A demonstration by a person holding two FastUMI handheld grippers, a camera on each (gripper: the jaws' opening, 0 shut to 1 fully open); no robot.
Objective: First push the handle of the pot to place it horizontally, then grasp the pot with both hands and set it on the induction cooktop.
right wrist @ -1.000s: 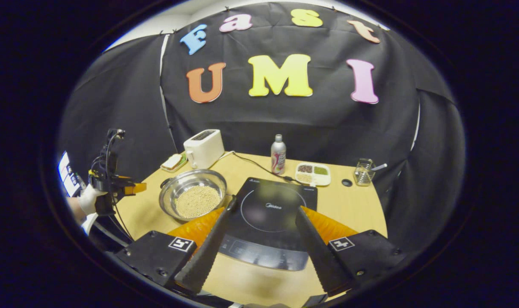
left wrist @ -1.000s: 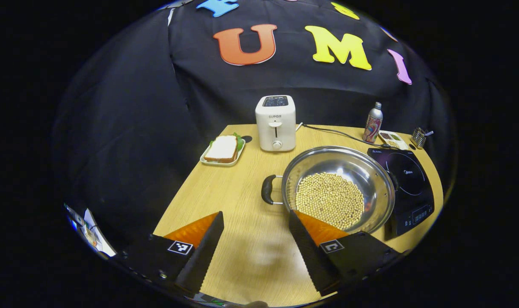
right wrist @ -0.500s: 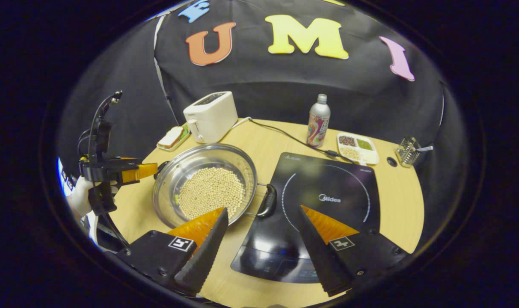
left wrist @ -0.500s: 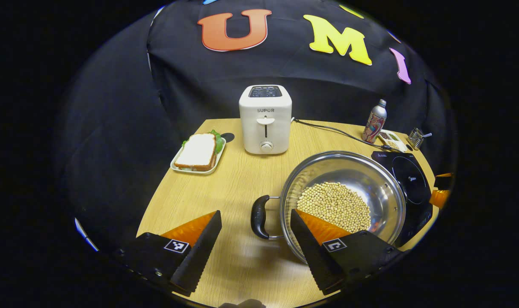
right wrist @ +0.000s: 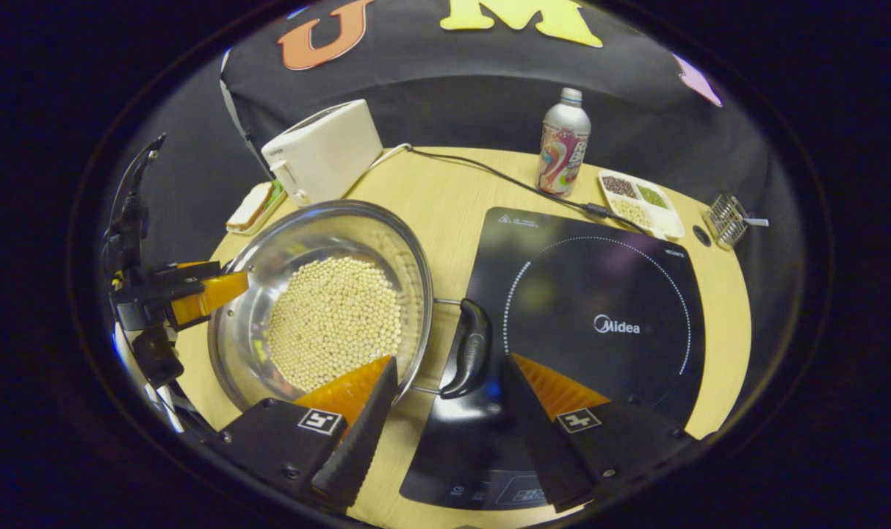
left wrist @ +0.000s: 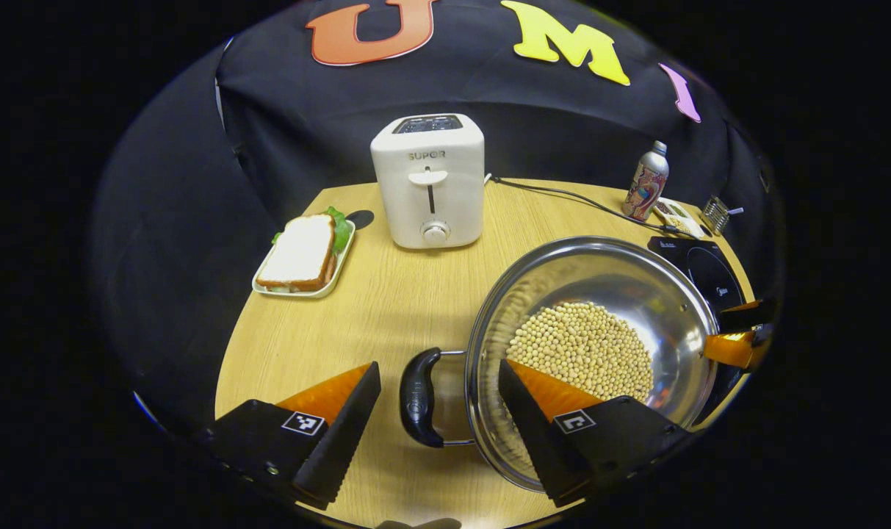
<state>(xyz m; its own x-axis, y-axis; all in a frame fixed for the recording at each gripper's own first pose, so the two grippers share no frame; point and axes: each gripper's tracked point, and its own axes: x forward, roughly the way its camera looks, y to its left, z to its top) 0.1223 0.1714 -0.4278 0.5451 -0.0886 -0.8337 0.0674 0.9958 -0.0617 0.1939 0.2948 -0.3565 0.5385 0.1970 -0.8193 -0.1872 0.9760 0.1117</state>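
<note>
Steel pot [left wrist: 592,345], holding pale beans, sits on the table just left of the induction cooktop [right wrist: 599,323] — over the last second both grippers have closed in on its side handles. Left gripper [left wrist: 438,419] is spread around the left handle [left wrist: 418,398], right gripper [right wrist: 445,411] gapes around the right handle [right wrist: 471,349] — neither grips yet, so the two-handed grasp looks next
</note>
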